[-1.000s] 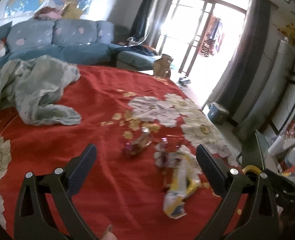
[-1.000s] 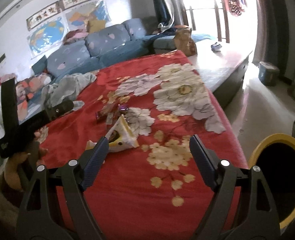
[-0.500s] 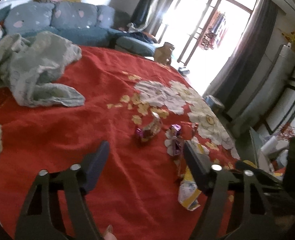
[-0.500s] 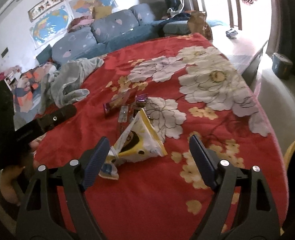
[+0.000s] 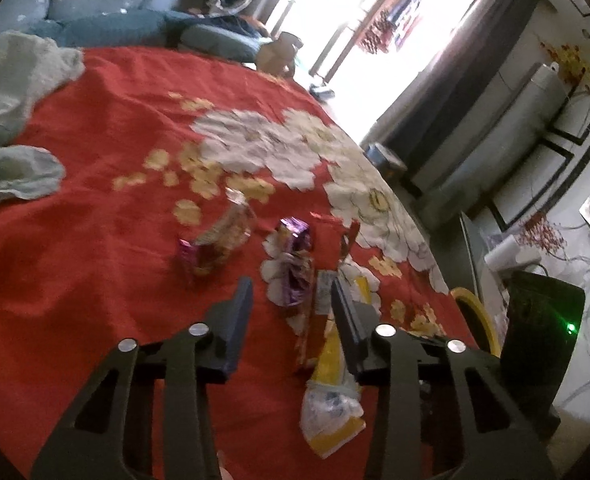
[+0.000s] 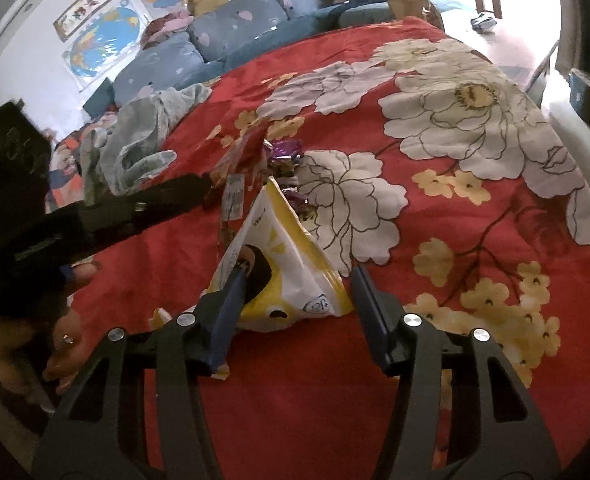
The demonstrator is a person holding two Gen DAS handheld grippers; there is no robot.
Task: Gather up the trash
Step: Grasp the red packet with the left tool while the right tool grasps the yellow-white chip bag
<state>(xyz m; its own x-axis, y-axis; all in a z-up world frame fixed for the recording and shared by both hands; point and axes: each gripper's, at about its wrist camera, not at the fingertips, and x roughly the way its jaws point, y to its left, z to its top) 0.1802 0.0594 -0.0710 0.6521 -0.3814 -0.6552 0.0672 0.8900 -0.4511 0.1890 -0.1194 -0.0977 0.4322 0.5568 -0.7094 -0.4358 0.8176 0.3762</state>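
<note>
Snack trash lies on a red flowered bedspread [image 5: 95, 300]. My left gripper [image 5: 291, 292] hovers low over it with its jaws closing. A purple wrapper [image 5: 295, 264] and a long red wrapper [image 5: 313, 328] lie between its fingers, and the pads do not press them. A gold and purple wrapper [image 5: 219, 244] lies just left of them. My right gripper [image 6: 297, 280] straddles a yellow and white bag [image 6: 291, 256] with its jaws closing. Its left finger overlaps the bag's edge, and no squeeze shows. The left gripper [image 6: 203, 188] shows at the left of the right wrist view.
A grey-green cloth [image 5: 11, 120] lies bunched at the bed's far left. A blue sofa [image 6: 215, 48] stands behind the bed. A yellow-rimmed bin [image 5: 475, 312] sits past the bed's right edge. A hand [image 6: 59, 320] holds the left gripper.
Both grippers sank toward the bed and their jaws narrowed. The left now frames the purple and red wrappers. The right came up to the yellow bag.
</note>
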